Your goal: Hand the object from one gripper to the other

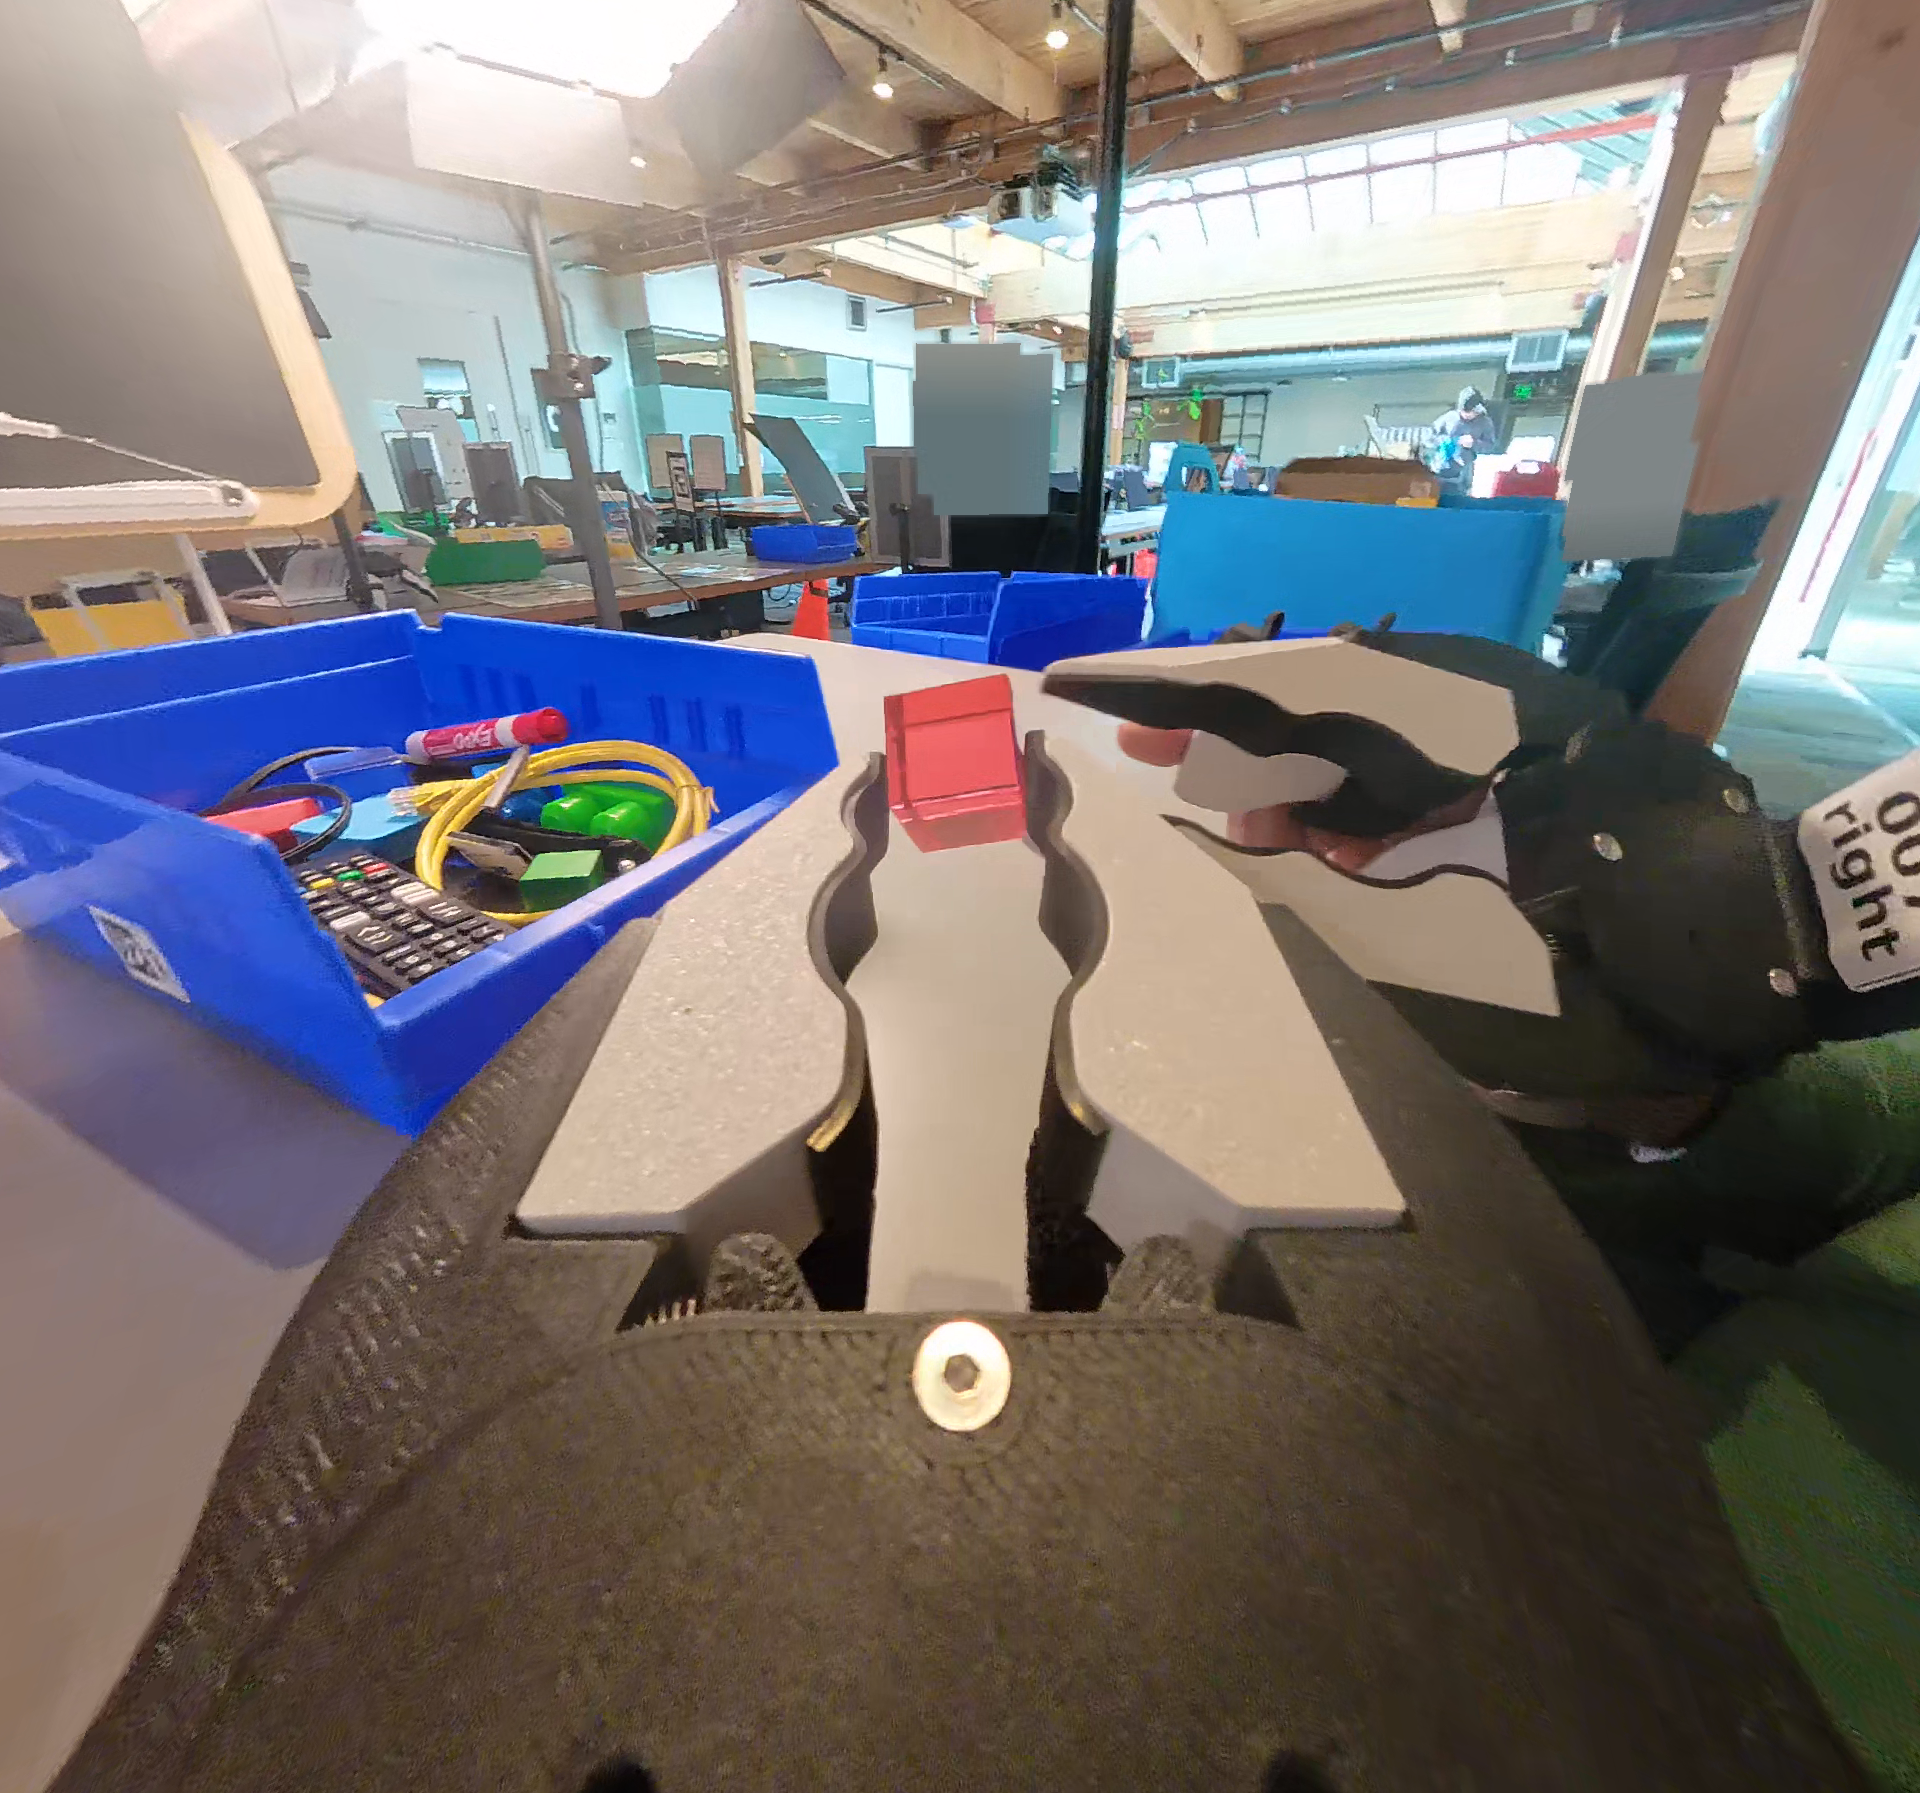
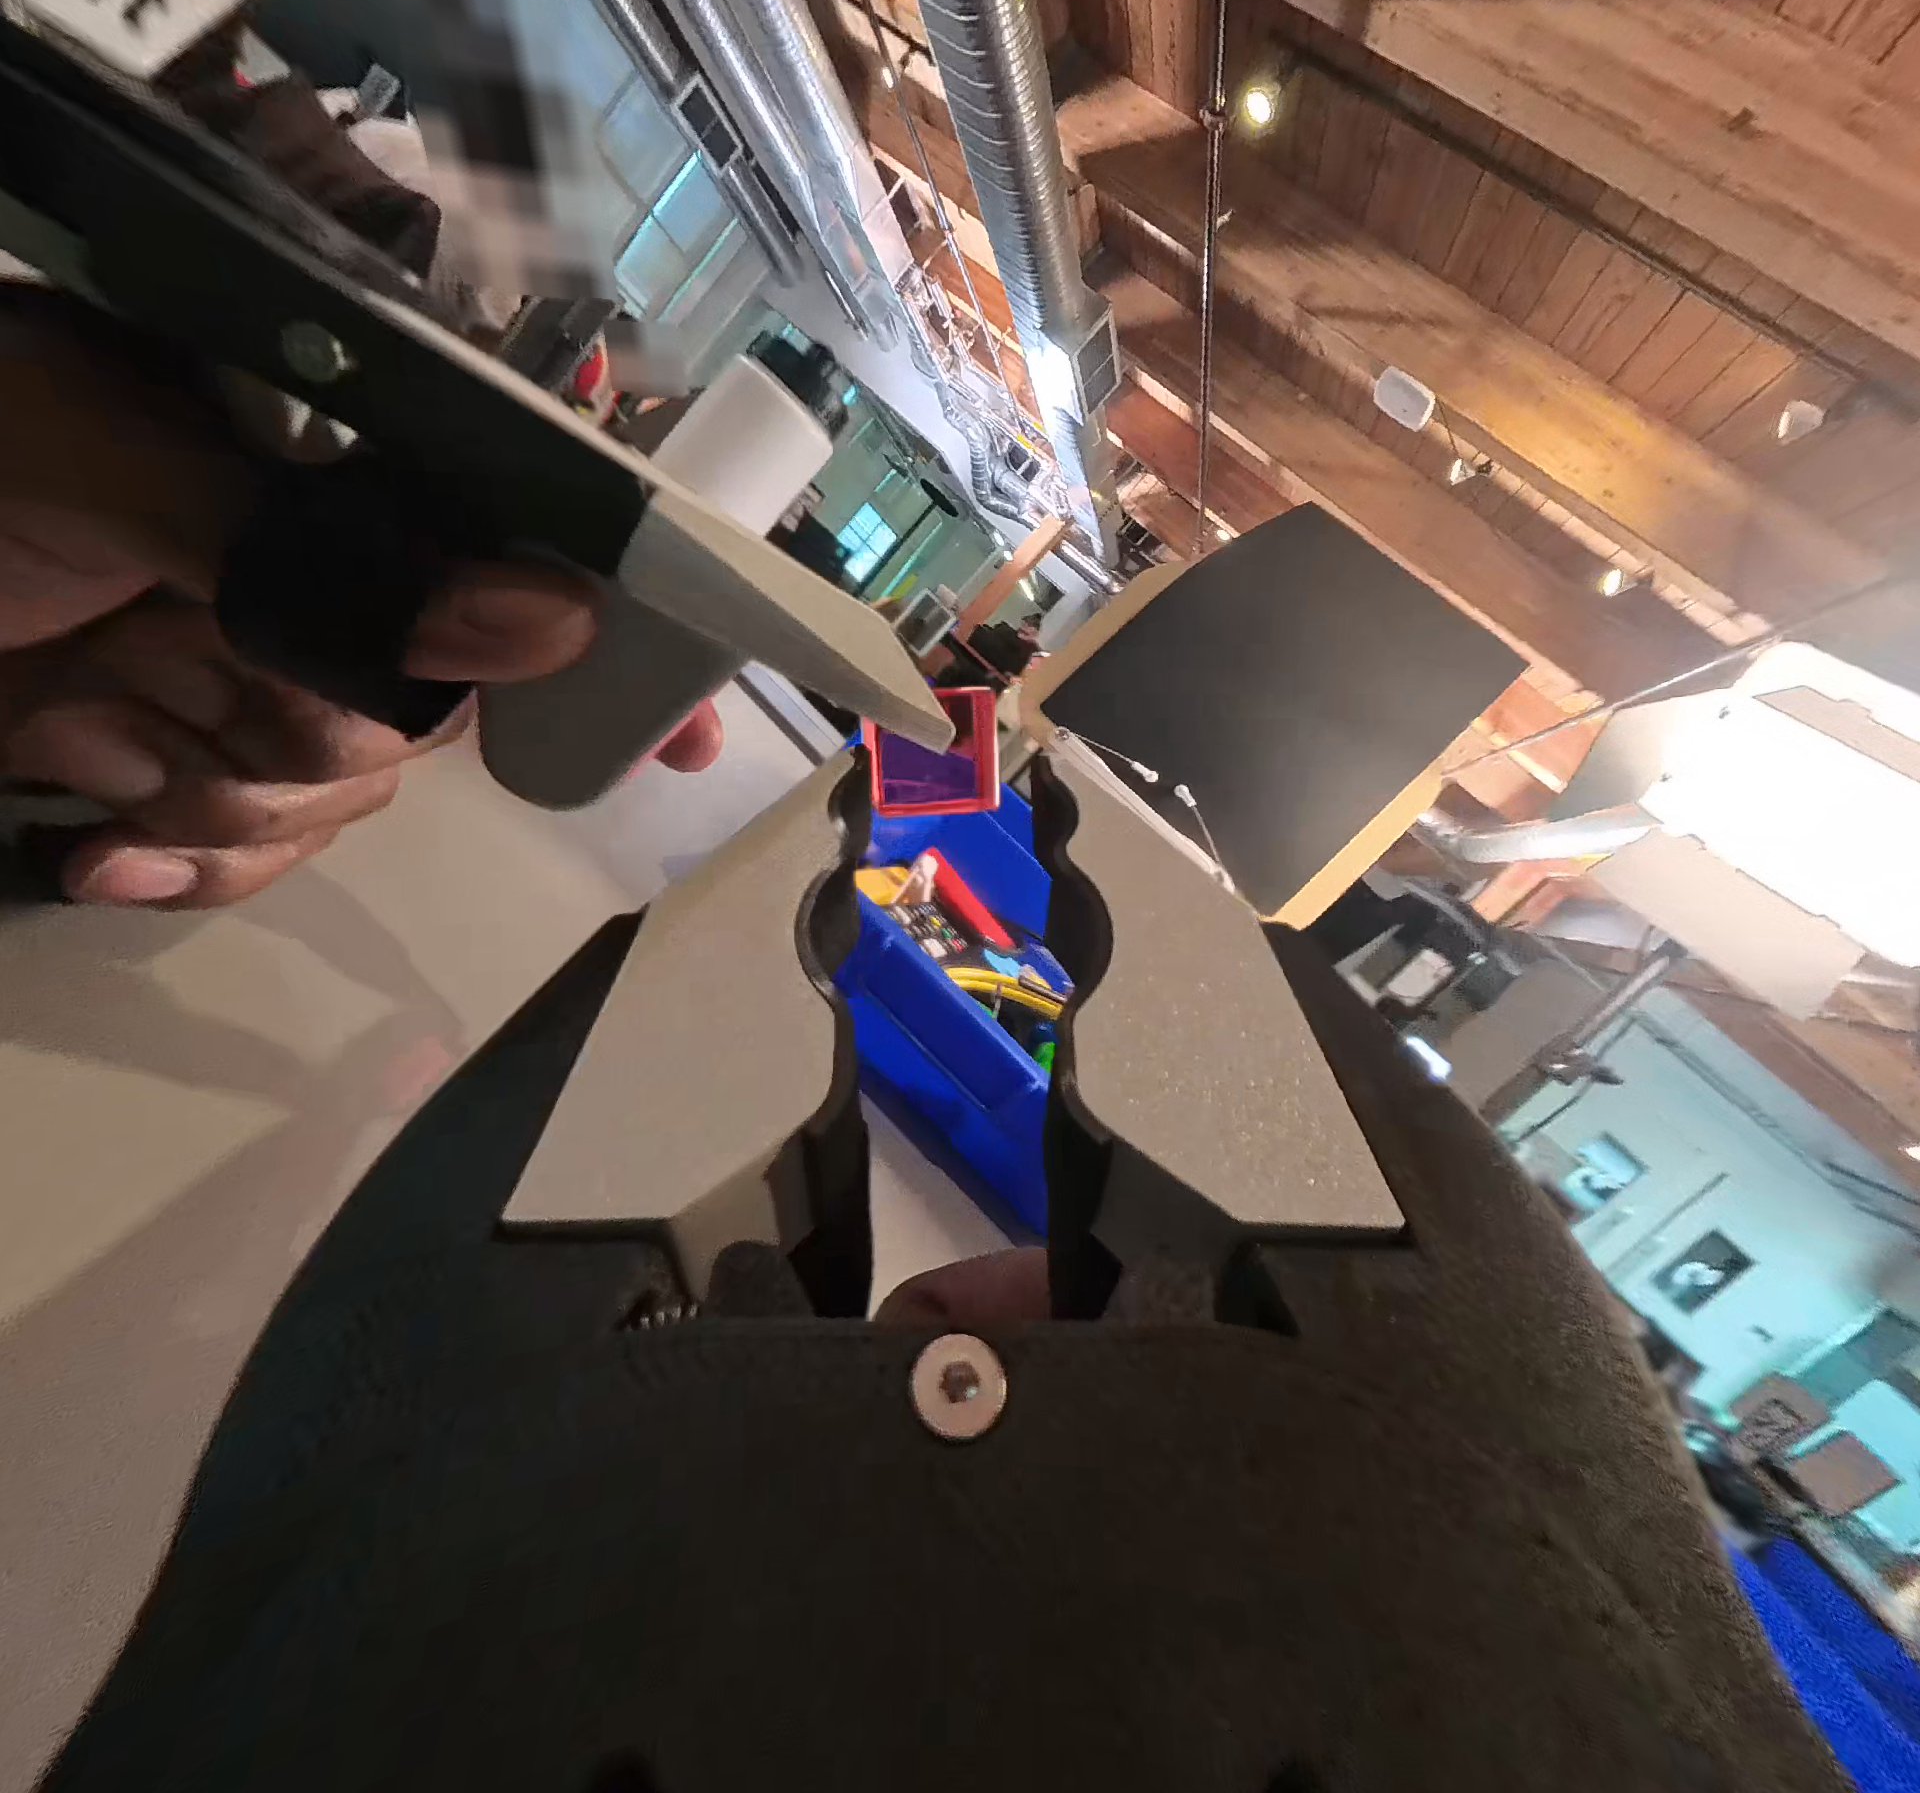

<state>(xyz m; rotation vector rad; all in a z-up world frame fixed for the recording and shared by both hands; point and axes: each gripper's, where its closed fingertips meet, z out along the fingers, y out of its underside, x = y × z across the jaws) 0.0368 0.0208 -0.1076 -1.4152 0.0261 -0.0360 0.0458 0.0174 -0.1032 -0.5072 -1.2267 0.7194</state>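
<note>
- Left wrist view shows the left gripper [image 1: 956,756] clamped on a red block [image 1: 954,761], which sits tilted between its two fingertips, lifted above the grey table [image 1: 790,870].
- Just to the right of the block, the right gripper [image 1: 1117,767] comes in sideways, held by a person's hand [image 1: 1278,813]; its two grey fingers stand apart, and its upper tip [image 1: 1060,683] reaches near the block's top corner without clearly touching it.
- Right wrist view looks along the right gripper [image 2: 948,767], whose fingers are spread with a gap on either side of the red block [image 2: 935,751]; the block lies at the mouth of the gap, between the tips.
- From the upper left of that view, the left gripper [image 2: 925,720] slants down, held in a hand [image 2: 208,704], one finger lying across the block's near face.
- Left of the left gripper, a blue bin [image 1: 644,704] rests on the table holding a red marker [image 1: 488,733], a coiled yellow cable [image 1: 582,787], green blocks [image 1: 597,813] and a black remote control [image 1: 395,922].
</note>
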